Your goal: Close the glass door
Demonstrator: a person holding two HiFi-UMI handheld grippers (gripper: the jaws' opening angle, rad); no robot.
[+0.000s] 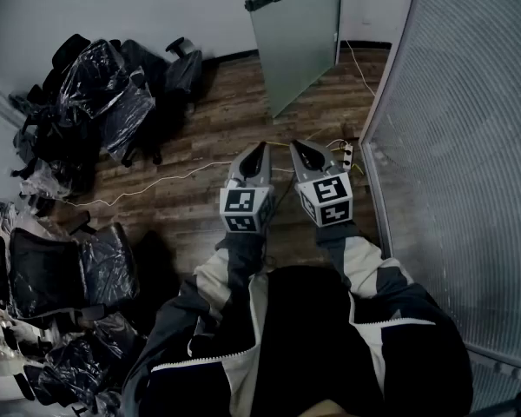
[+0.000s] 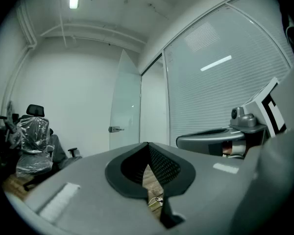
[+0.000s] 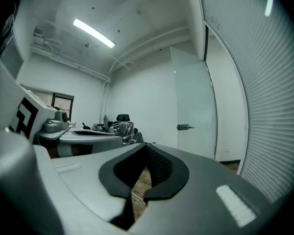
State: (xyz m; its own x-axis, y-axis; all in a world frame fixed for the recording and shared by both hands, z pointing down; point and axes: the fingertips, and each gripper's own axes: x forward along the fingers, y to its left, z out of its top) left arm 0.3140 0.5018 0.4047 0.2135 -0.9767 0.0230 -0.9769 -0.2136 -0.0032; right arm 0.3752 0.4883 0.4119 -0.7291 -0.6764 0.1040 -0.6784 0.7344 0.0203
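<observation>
The frosted glass door (image 1: 295,33) stands open at the far end of the room, swung inward, its metal handle (image 1: 265,0) facing left. In the left gripper view the door (image 2: 125,106) and handle (image 2: 116,129) lie straight ahead, some way off. The right gripper view has the door (image 3: 193,104) and handle (image 3: 184,127) a little right of centre. My left gripper (image 1: 256,156) and right gripper (image 1: 302,155) are held side by side in front of the person, well short of the door. Both point level toward it, shut and empty (image 2: 147,148) (image 3: 147,148).
Office chairs wrapped in plastic (image 1: 95,94) crowd the left side. A white cable (image 1: 156,181) runs across the wooden floor to a power strip (image 1: 347,156). A glass wall with blinds (image 1: 460,146) runs along the right.
</observation>
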